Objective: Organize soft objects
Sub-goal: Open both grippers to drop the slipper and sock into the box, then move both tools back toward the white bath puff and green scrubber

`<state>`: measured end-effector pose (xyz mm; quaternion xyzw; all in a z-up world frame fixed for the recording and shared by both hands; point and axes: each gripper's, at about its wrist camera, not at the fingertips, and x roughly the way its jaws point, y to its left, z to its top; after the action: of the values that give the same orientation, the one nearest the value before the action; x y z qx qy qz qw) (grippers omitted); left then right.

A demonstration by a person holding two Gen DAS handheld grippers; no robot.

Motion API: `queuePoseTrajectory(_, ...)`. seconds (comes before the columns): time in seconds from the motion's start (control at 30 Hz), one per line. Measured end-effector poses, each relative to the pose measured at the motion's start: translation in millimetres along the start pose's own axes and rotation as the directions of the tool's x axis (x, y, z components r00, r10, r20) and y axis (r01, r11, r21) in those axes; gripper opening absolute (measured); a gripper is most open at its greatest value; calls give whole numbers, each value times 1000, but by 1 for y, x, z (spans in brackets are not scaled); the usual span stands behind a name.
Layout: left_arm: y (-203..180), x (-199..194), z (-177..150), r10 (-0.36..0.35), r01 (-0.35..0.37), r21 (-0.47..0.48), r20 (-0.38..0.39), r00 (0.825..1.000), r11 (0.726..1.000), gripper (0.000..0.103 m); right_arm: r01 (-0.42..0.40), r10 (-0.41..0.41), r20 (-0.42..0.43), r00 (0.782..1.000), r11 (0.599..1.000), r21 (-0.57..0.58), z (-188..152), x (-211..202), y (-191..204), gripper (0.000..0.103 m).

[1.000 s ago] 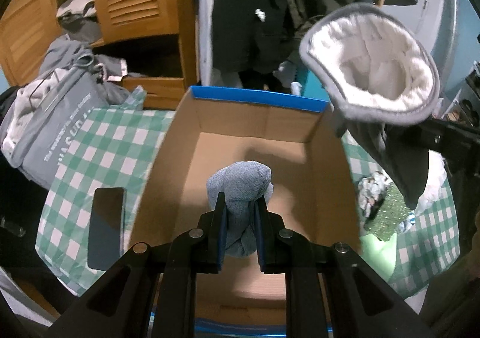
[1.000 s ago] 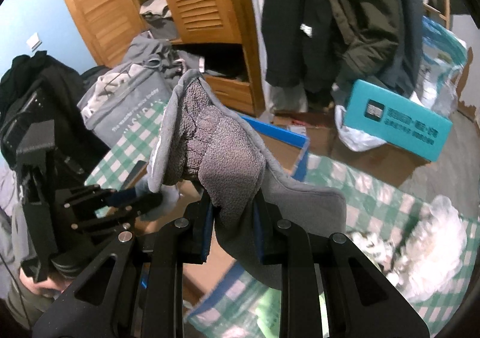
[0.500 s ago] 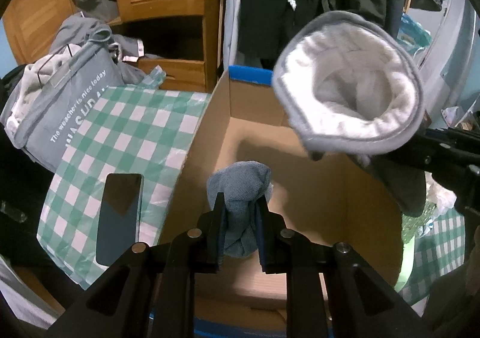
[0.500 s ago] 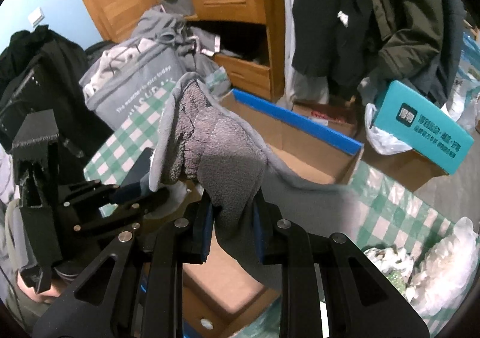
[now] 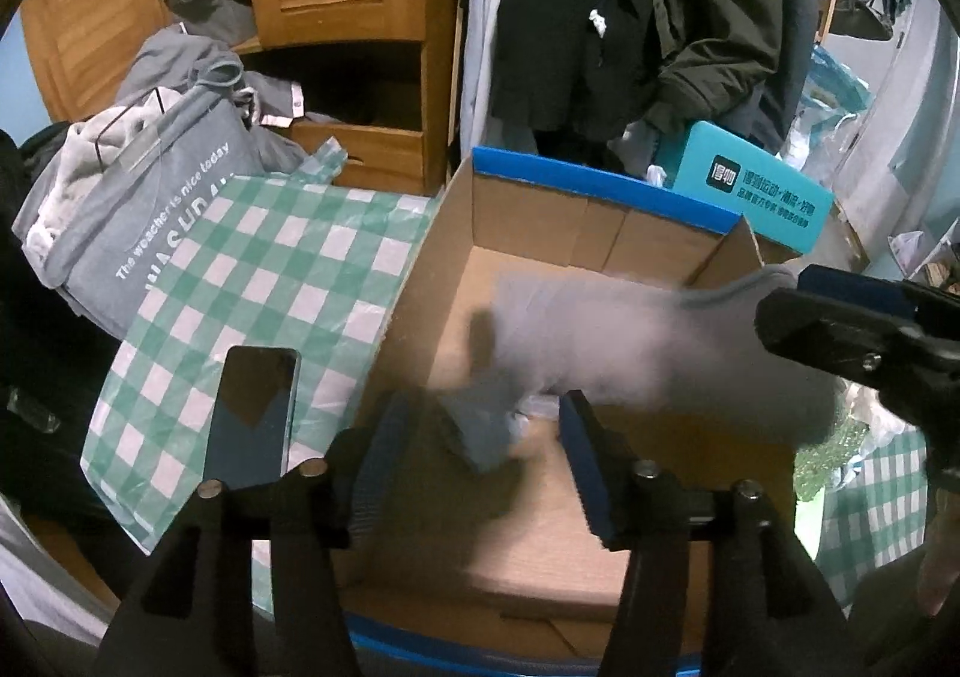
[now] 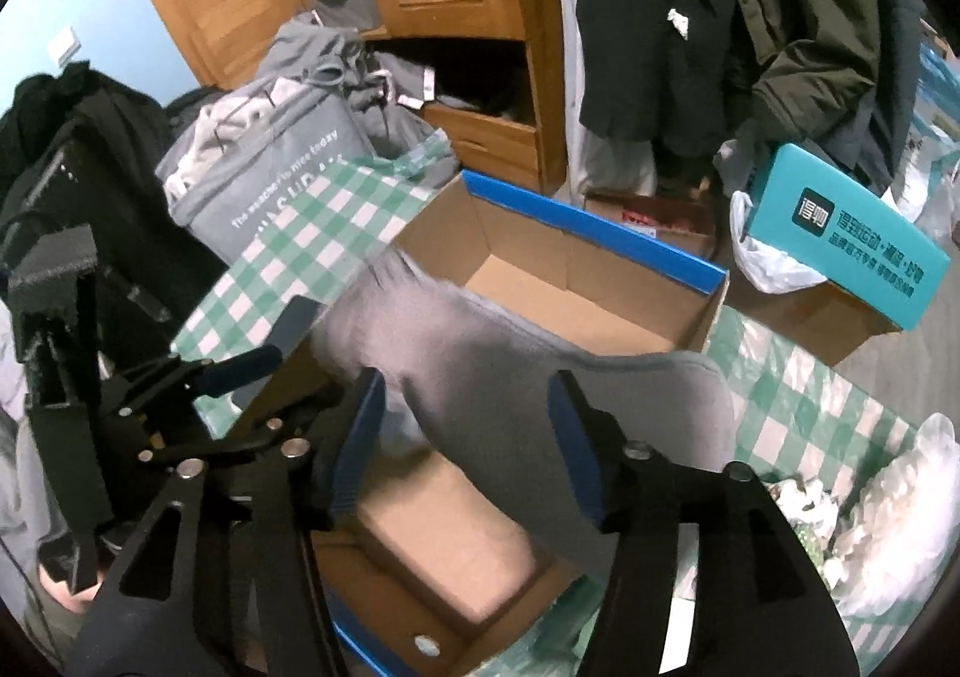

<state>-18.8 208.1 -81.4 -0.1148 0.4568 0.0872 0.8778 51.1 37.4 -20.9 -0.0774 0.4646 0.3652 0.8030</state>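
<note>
An open cardboard box [image 5: 600, 185] with a blue rim stands on the green checked cloth [image 5: 270, 281]. Above it my left gripper [image 5: 486, 440] has its jaws opening. A small blue-grey sock [image 5: 480, 428] is blurred between them, clear of both pads and low over the box floor. My right gripper [image 6: 468, 431] is opening too. The large grey fleece-lined sock [image 6: 510, 395] lies blurred between its fingers, free of the pads, over the box [image 6: 588, 233]. In the left wrist view the grey sock [image 5: 630, 341] smears across the box beside the right gripper [image 5: 840, 329].
A black phone [image 5: 252, 413] lies on the cloth left of the box. A grey tote bag [image 5: 138, 233] with clothes sits far left. A teal carton [image 6: 858, 233] stands behind on the right, and white fluffy items [image 6: 900, 497] lie at the right. Wooden wardrobe and hanging coats fill the back.
Both grippers went from shut on their socks to open. The blue-grey sock and the grey fleece sock have come loose and are dropping toward the box. Both hands shifted slightly over the box.
</note>
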Motion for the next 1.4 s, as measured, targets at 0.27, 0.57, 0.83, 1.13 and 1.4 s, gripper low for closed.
queuePoseTrajectory(0.27, -14, -9, 1, -23, 22, 38, 16, 1000, 999, 57, 19, -19, 28, 999, 999, 30, -4, -20, -14, 65)
queuePoseTrajectory(0.57, -34, -14, -1, -39, 37, 79, 22, 999, 996, 60, 63, -65, 34, 997, 996, 69, -20, -41, -37, 72)
queuePoseTrajectory(0.83, -57, -16, -1, -58, 55, 122, 22, 998, 991, 61, 107, -111, 42, 993, 989, 100, -34, -61, -60, 72)
queuePoseTrajectory(1.13, -86, -14, -2, -77, 74, 173, 12, 997, 982, 62, 156, -165, 41, 985, 974, 167, -55, -83, -98, 72)
queuePoseTrajectory(1.4, -116, -15, -4, -102, 100, 221, -1, 995, 970, 62, 192, -204, 38, 978, 958, 214, -76, -101, -127, 72)
